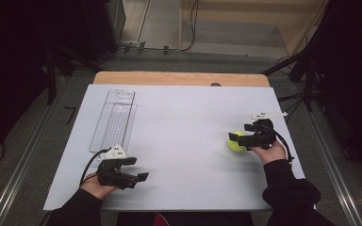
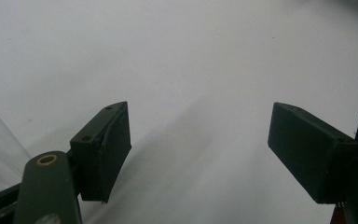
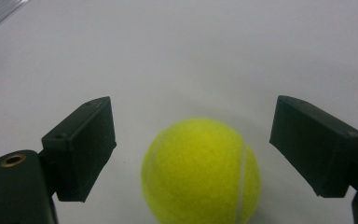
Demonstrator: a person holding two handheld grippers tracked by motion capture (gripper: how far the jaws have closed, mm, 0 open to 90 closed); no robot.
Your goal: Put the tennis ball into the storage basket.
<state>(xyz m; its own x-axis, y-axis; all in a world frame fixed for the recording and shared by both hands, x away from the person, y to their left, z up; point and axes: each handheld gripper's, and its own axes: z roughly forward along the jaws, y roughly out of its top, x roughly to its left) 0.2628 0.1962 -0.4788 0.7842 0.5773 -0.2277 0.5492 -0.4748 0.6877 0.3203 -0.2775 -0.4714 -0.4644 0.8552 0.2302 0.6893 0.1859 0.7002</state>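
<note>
Between the jaws of my right gripper (image 3: 193,154) sat the tennis ball (image 3: 200,170), resting on the white table (image 3: 177,60); the jaws stood spread wide, one on each side of it, and I could see a gap between each pad and the felt, so nothing was gripped yet. I judged the ball light, springy and fuzzy enough to give good friction, but round and free to roll away if one pad touched first. The sound place to take it, as I read it, was across its widest middle, both pads closing evenly and only firm enough to dent the felt slightly. In the high view the ball (image 1: 236,141) lay just ahead of that gripper (image 1: 249,139), toward the table's centre. My left gripper (image 1: 139,169) hovered low at the near edge, well apart from the ball, its jaws also wide and holding nothing, bare table between them. Beyond it, farther from me, lay a long clear plastic tray (image 1: 114,120), flat on the table; it looked empty, though its transparency made that hard to confirm.
</note>
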